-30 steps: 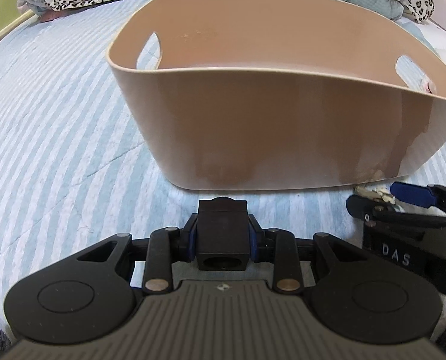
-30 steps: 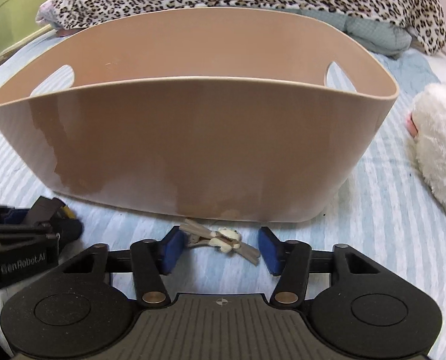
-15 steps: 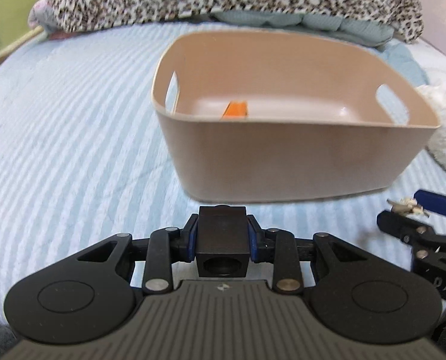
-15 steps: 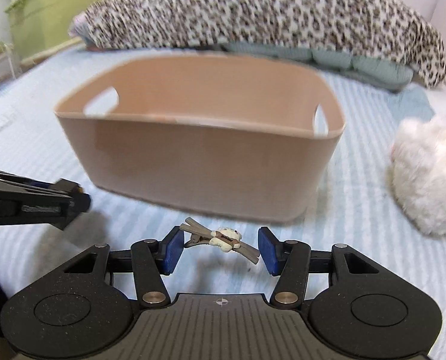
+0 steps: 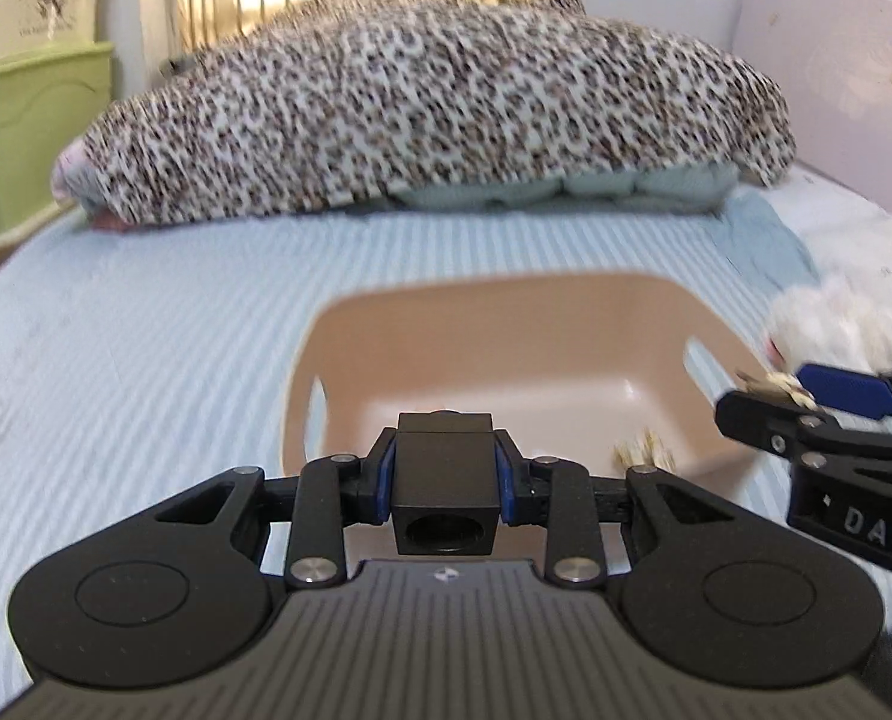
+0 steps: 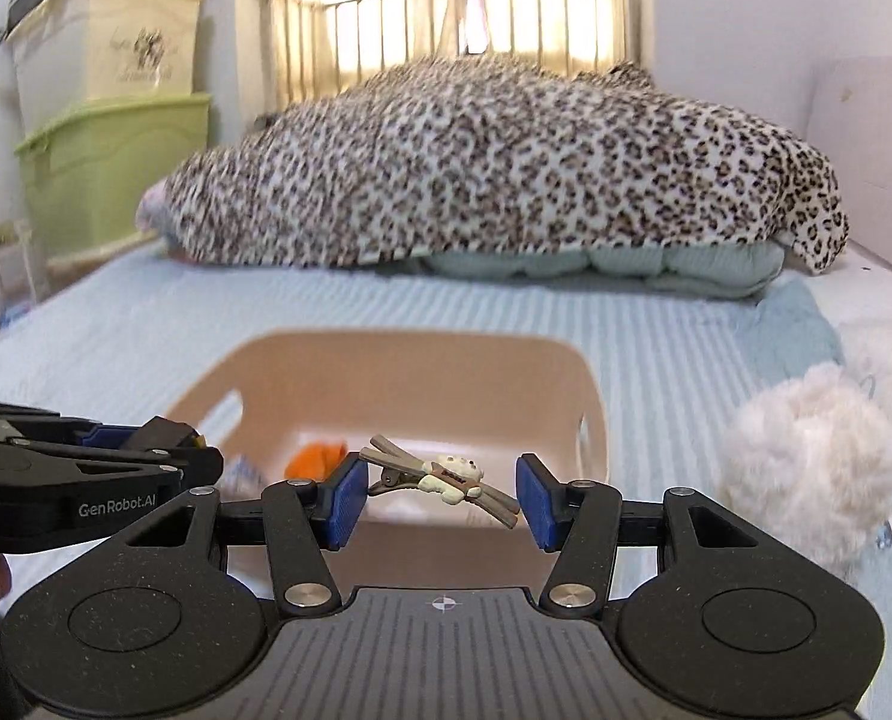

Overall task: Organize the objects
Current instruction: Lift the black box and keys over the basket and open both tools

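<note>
Both risen above the basket [image 6: 398,372], left hand-held gripper [image 5: 444,477] pinches a black cube [image 5: 444,480], right hand-held gripper [image 6: 443,495] a hair clip [image 6: 446,474].

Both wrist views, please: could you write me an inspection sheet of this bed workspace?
Surface: light-blue striped bedsheet.
Job's things: beige bin holding an orange item; black cube; bear hair clip.
Clutter: white plush toy right of the bin.
Grippers: left gripper fingers shut on the black cube; right gripper holds the bear hair clip; both at the bin's near side.
Cables: nothing seen.
Surroundings: leopard blanket, green storage box.
</note>
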`<state>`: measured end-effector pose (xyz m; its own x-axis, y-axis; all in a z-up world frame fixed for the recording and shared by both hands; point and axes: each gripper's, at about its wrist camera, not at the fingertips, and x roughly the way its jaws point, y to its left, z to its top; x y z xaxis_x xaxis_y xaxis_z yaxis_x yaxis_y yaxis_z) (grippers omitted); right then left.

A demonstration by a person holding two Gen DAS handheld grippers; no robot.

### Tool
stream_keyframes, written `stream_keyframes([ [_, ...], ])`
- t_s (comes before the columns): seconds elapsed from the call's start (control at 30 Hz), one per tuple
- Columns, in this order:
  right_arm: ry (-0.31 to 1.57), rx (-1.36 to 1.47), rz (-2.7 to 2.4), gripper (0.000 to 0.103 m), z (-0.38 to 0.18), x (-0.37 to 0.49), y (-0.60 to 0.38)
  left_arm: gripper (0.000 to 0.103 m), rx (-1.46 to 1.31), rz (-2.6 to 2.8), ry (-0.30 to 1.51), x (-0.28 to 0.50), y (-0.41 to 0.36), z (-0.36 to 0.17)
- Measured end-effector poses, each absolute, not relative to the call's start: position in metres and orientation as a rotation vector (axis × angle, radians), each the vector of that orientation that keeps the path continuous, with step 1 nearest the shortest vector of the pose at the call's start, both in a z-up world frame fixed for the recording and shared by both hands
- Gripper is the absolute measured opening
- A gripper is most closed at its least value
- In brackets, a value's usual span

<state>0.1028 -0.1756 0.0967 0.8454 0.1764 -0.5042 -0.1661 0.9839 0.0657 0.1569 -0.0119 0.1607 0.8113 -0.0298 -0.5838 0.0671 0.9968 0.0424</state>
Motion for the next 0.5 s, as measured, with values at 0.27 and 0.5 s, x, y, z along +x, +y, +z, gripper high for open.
stream_keyframes([
  [0.27, 0.581, 0.058, 0.135, 0.051, 0.087, 0.157, -0.174, 0.033, 0.079, 0.011, 0.667, 0.221, -0.021, 0.143],
  [0.5, 0.683, 0.003, 0.104, 0.051, 0.056, 0.186, -0.162, 0.034, 0.091, 0.013, 0.83, 0.258, -0.018, 0.101],
])
